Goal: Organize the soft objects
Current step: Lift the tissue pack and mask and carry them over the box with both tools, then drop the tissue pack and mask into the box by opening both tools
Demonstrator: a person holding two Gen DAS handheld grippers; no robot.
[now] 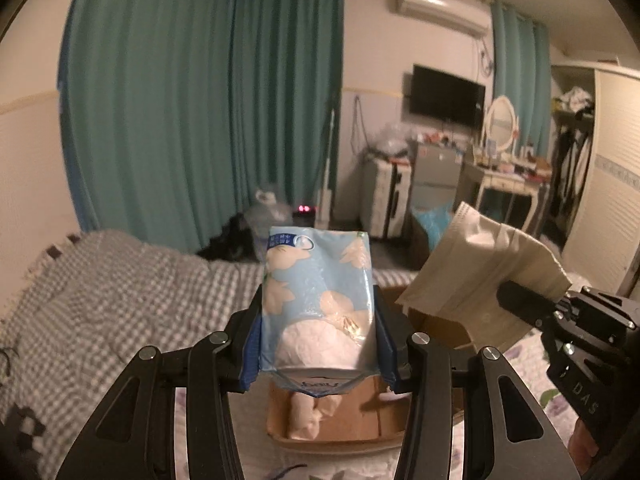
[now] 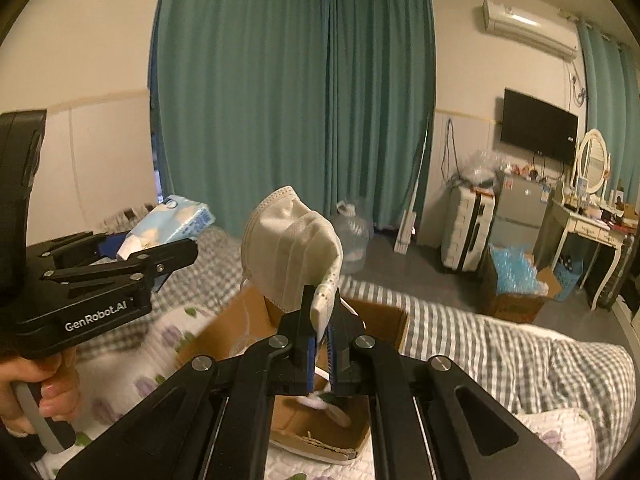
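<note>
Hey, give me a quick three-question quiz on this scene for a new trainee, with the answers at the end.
1. True or false: the left tool holds a blue tissue pack.
2. What does the right tool grip? A) face mask B) sock C) towel
3. What container sits on the bed below both tools?

Key:
1. True; its fingers clamp the pack's sides.
2. A, a white face mask.
3. An open cardboard box.

Both wrist views overlook one cardboard box [image 1: 436, 322] closely.
</note>
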